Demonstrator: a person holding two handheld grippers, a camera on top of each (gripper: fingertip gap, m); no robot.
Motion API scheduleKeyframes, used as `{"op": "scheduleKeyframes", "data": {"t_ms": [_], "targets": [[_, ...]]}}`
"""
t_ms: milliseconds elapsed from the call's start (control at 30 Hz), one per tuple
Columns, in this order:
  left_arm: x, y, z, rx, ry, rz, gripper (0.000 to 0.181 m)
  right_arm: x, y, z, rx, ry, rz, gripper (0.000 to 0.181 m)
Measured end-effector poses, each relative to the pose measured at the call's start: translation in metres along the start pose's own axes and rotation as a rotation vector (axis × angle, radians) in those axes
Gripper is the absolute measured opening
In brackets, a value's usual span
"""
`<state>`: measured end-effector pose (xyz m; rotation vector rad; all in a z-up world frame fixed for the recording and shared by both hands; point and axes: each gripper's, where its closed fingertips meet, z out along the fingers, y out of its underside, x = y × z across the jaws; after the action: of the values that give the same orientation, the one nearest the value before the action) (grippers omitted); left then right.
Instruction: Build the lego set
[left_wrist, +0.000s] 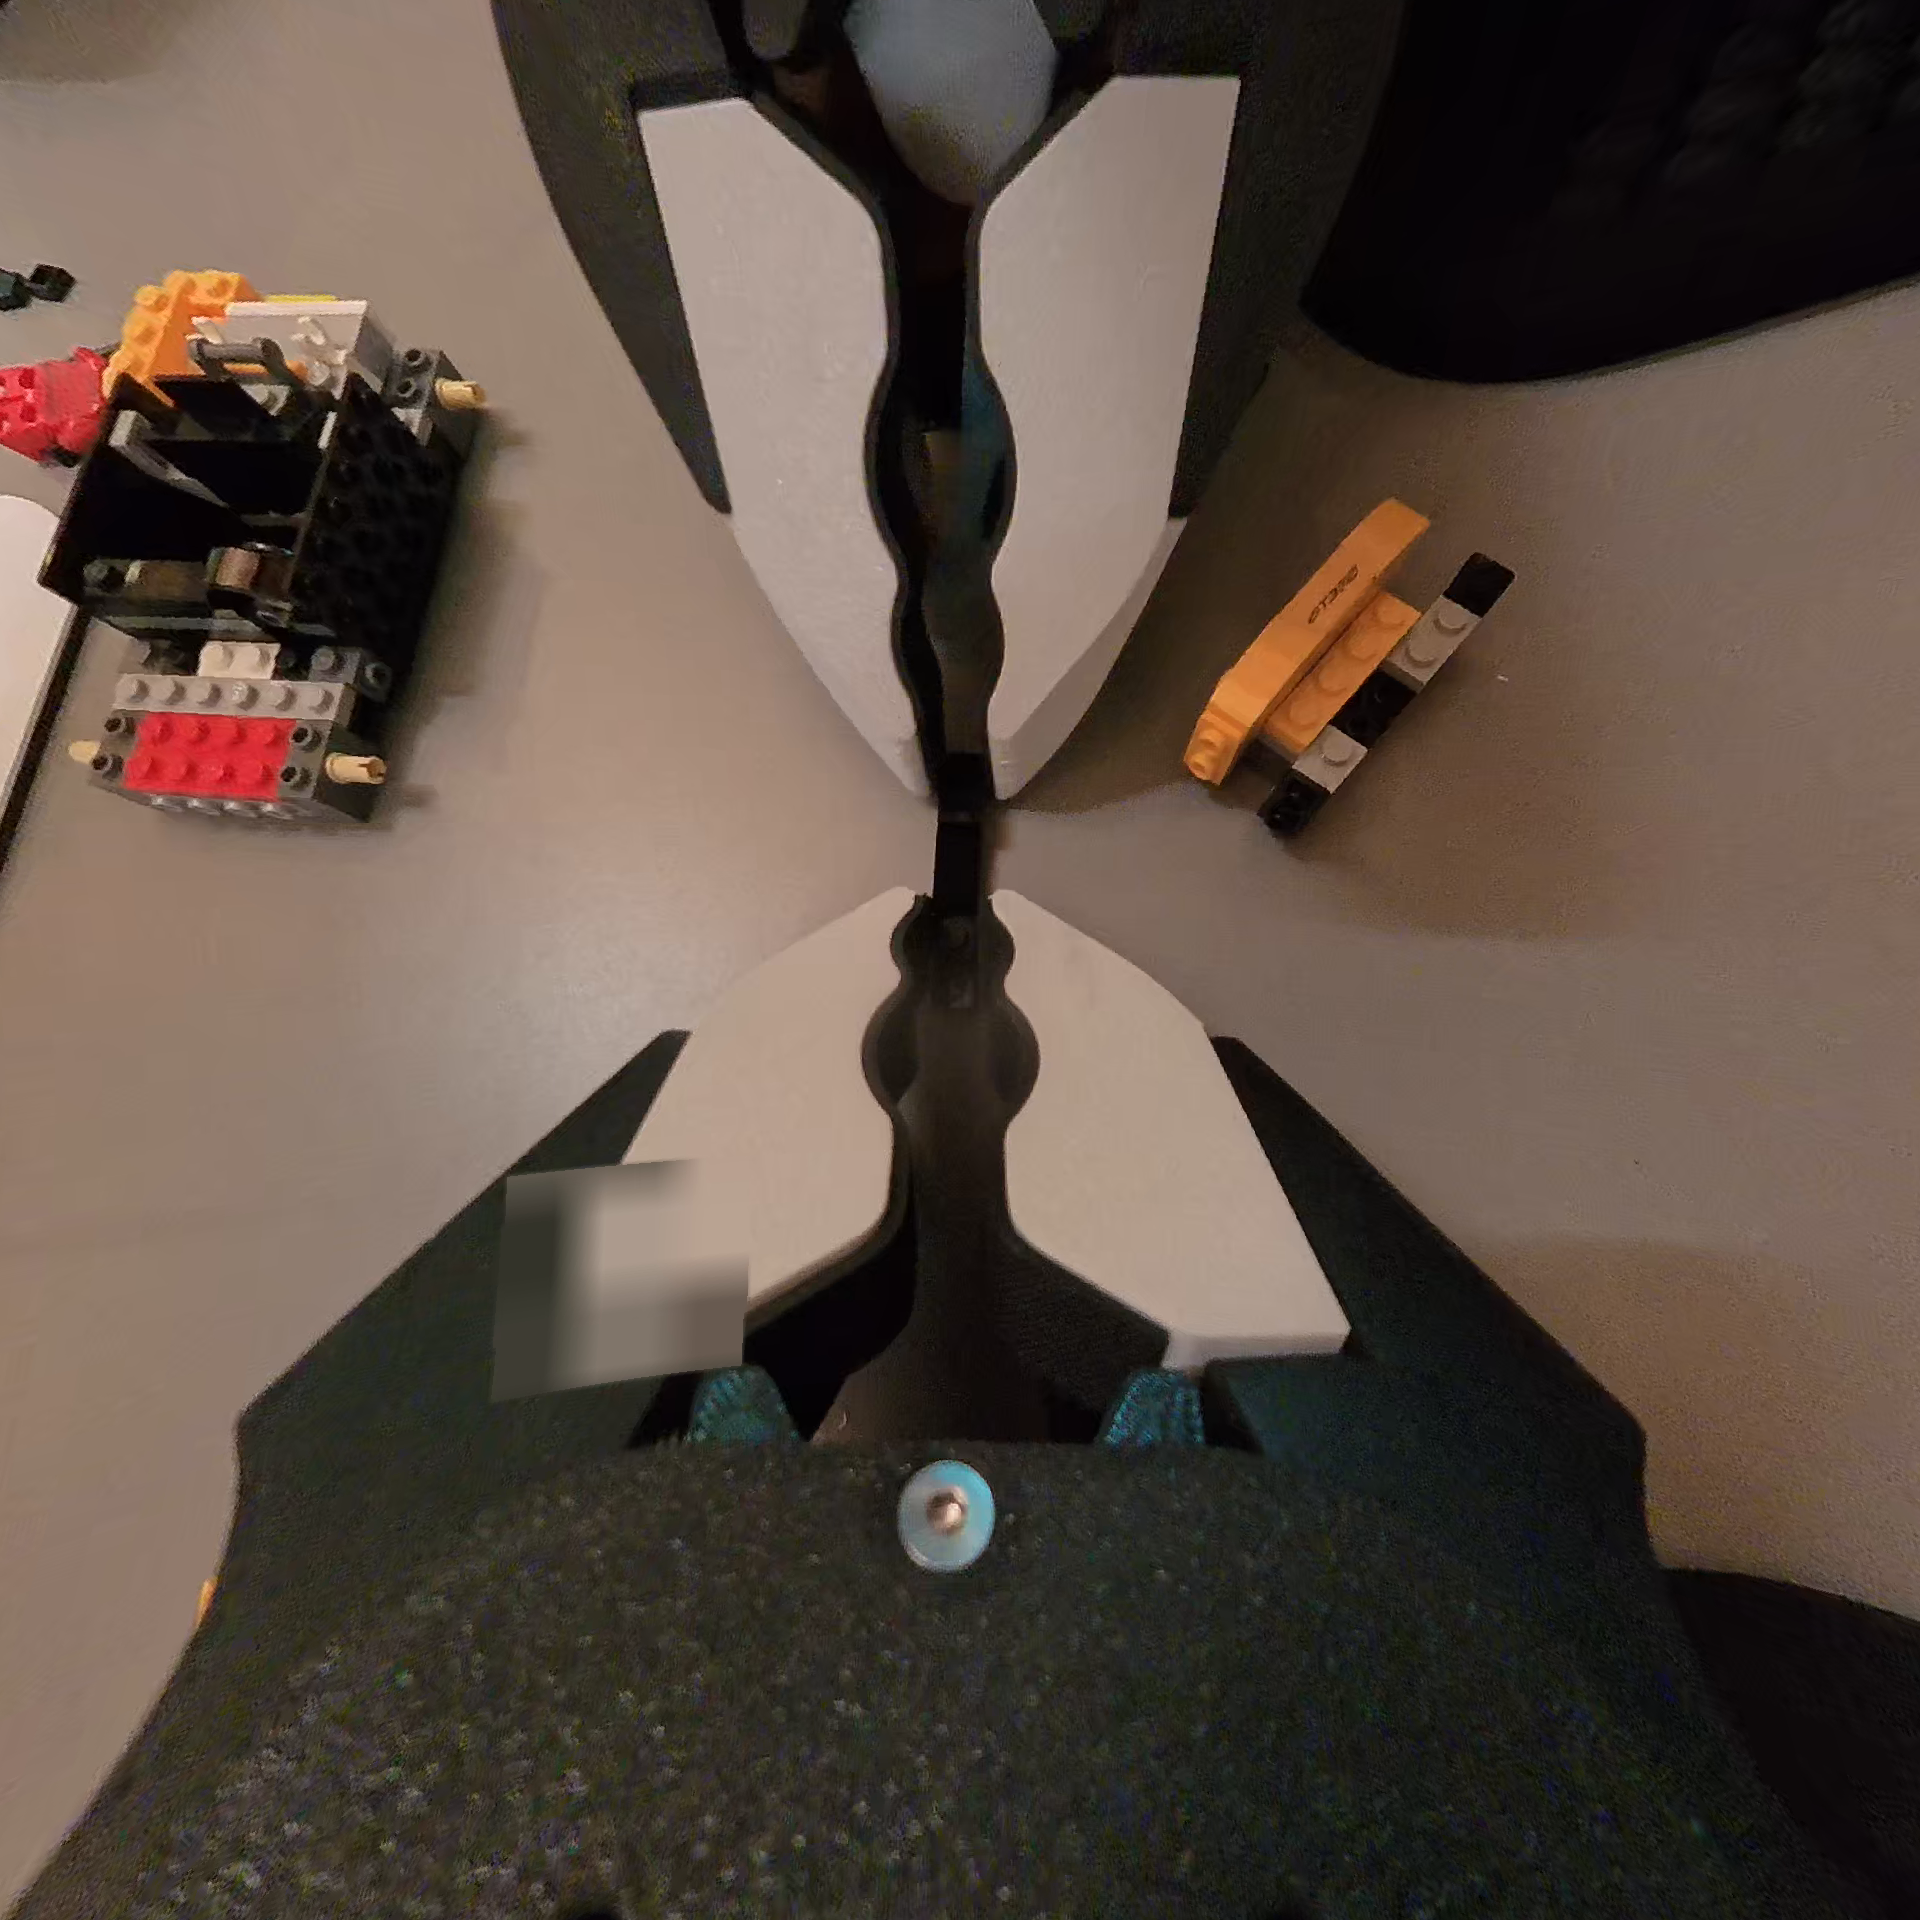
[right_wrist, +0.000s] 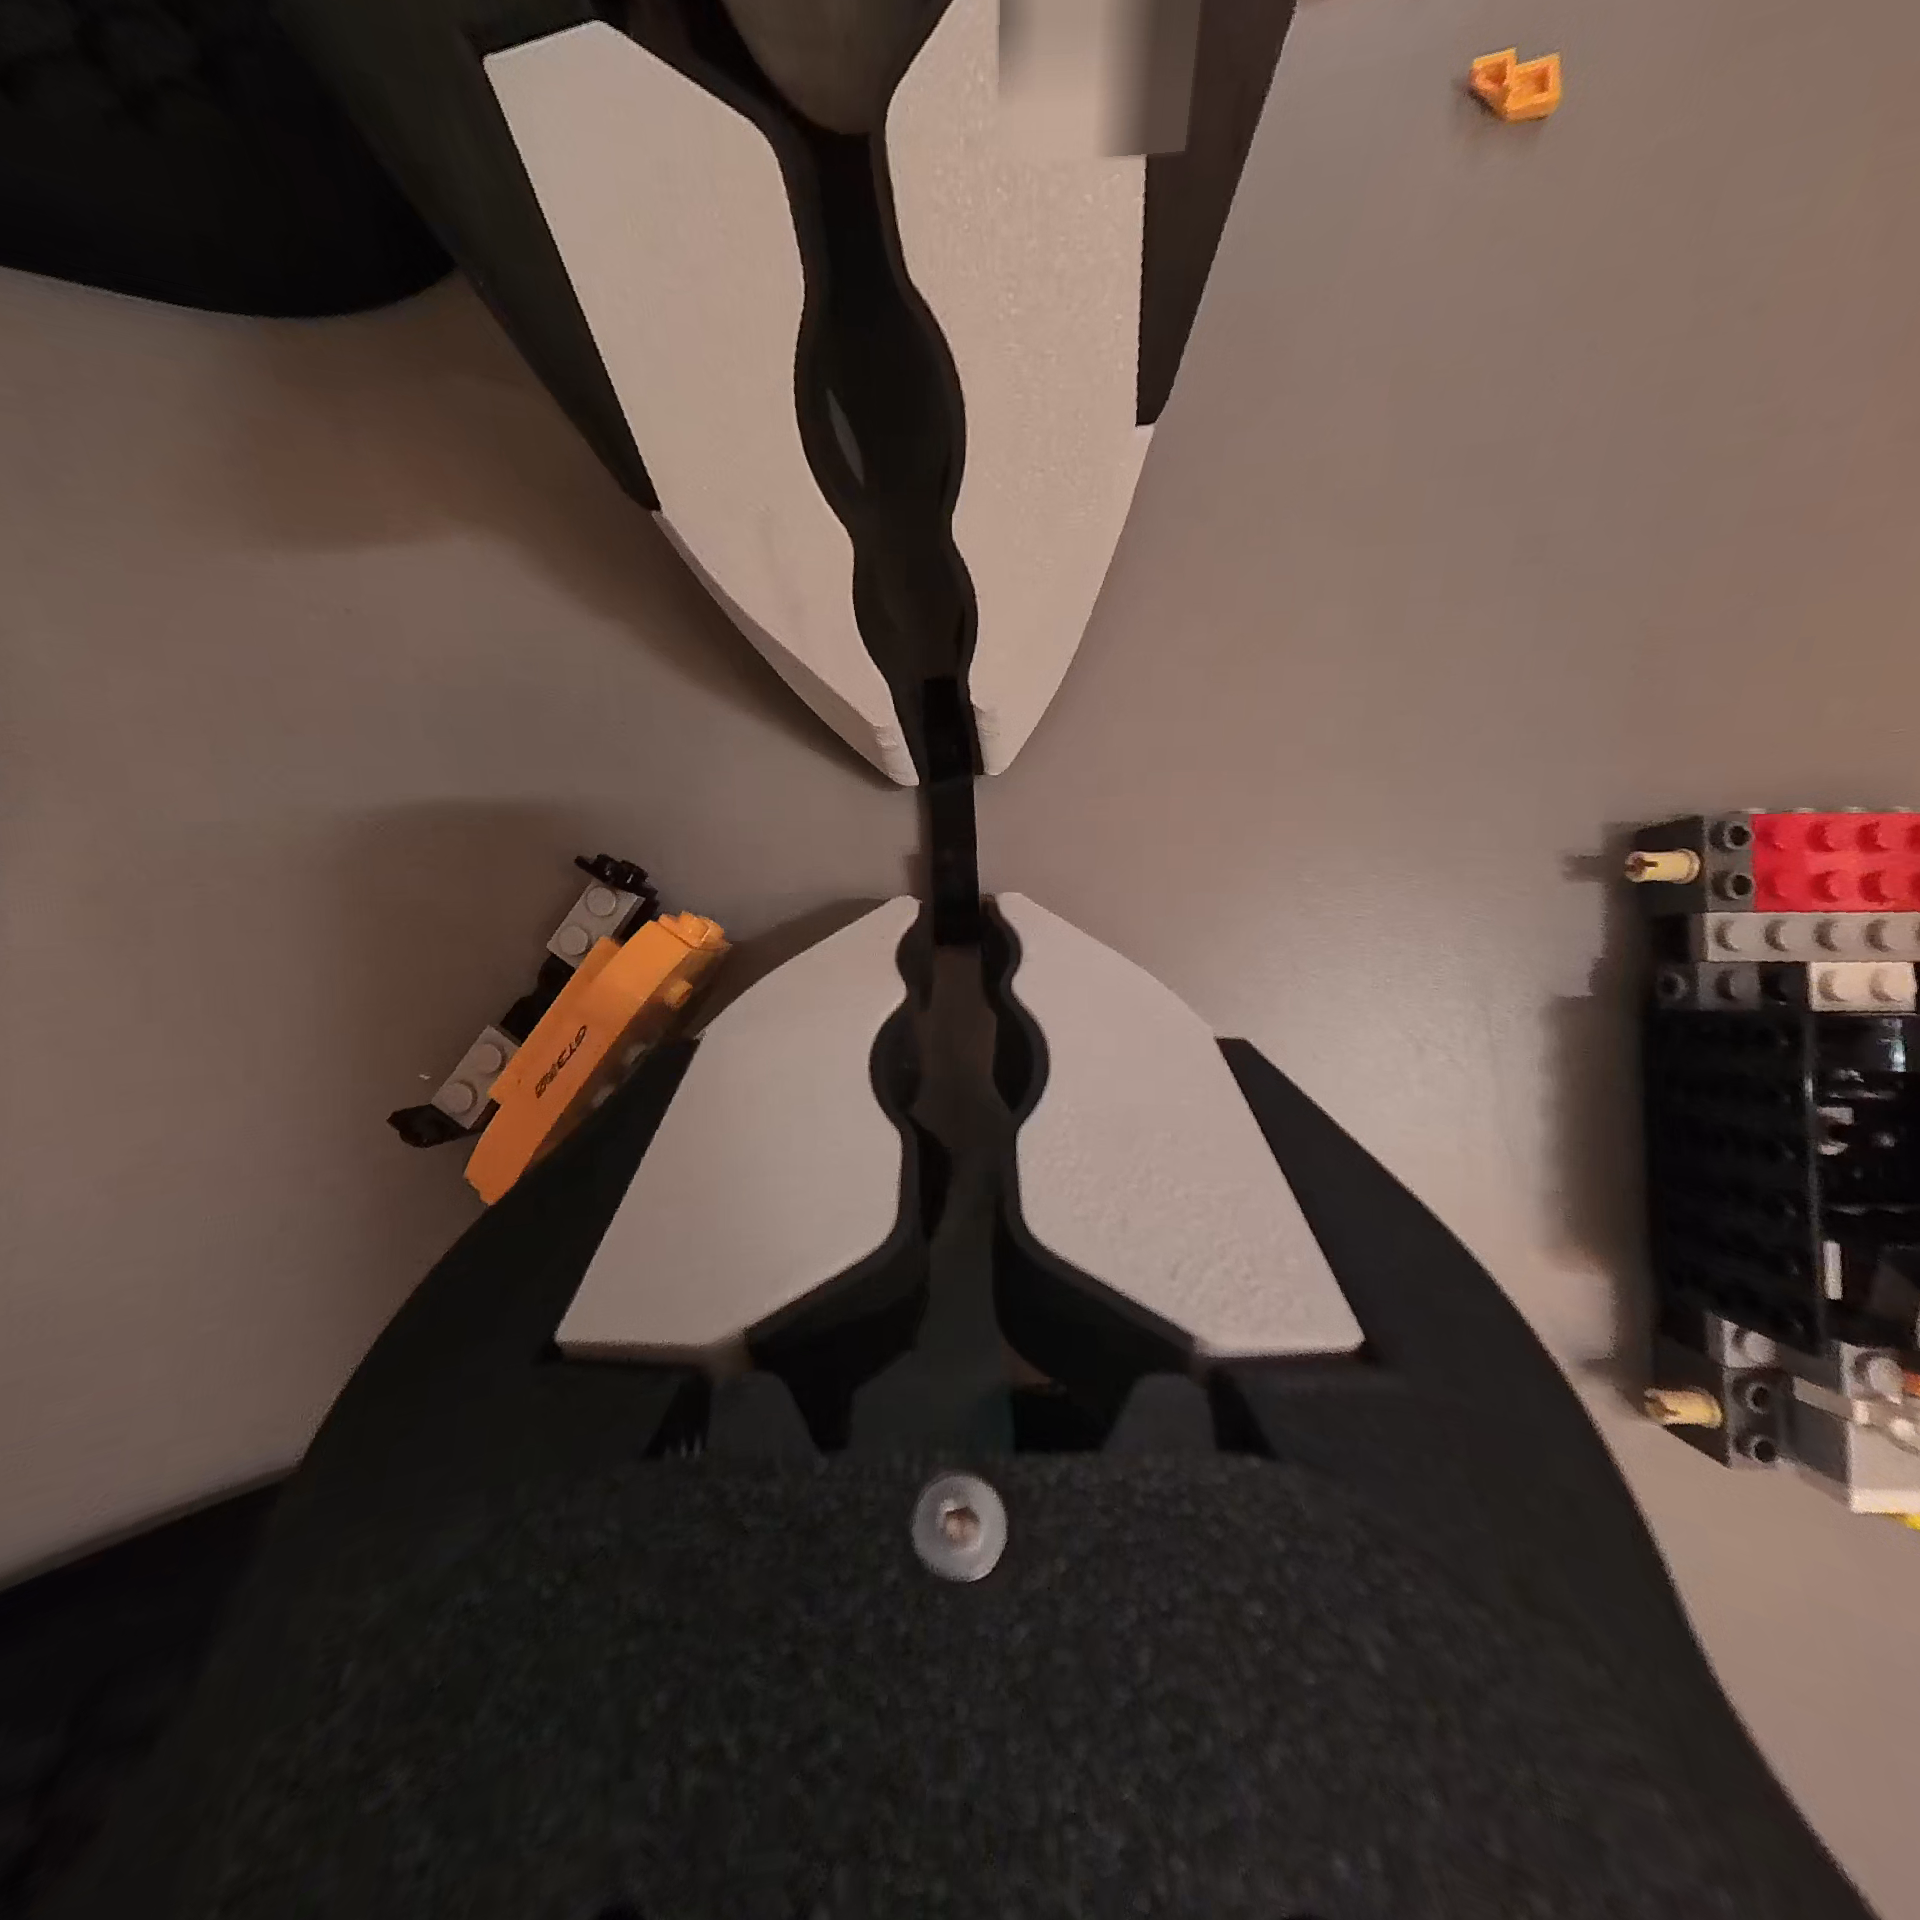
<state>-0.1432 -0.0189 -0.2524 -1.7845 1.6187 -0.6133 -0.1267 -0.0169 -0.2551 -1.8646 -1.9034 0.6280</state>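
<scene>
1. Left wrist view is showing my left hand-held gripper (left_wrist: 958, 902) nearly closed on one end of a small black lego piece (left_wrist: 958, 842), while the right hand-held gripper (left_wrist: 958, 779) is pinching the other end from opposite; the piece is hanging between the two sets of tips, above the grey table (left_wrist: 623, 935).
2. I am judging this as a handover or a re-grip of one part before it goes onto the build.
3. Next, I am thinking one gripper needs to let go while the other keeps a firm pinch, then carries the piece to its seat, studs lined up.
4. The black vehicle chassis (left_wrist: 260, 561), with red and grey bricks, is sitting well off to my left.
5. An orange-and-grey sub-assembly (left_wrist: 1340, 665) is lying near the tips on the other side; I am minding it when swinging.
6. Right wrist view is also showing a small loose orange piece (right_wrist: 1515, 87) far off.
</scene>
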Motion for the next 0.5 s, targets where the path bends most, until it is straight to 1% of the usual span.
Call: {"op": "scheduleKeyframes", "data": {"t_ms": [233, 333, 500], "targets": [[0.0, -0.001, 0.001, 0.007, -0.002, 0.005, 0.008, -0.001, 0.002, -0.002, 0.007, 0.008, 0.008, 0.008], [0.0, -0.001, 0.001, 0.01, -0.005, 0.008, 0.008, 0.001, 0.002, -0.011, 0.037, 0.014, 0.036, 0.017], [0.001, -0.002, 0.0, 0.012, -0.001, 0.011, 0.012, 0.003, 0.005, -0.025, 0.09, 0.028, 0.084, 0.016]]}}
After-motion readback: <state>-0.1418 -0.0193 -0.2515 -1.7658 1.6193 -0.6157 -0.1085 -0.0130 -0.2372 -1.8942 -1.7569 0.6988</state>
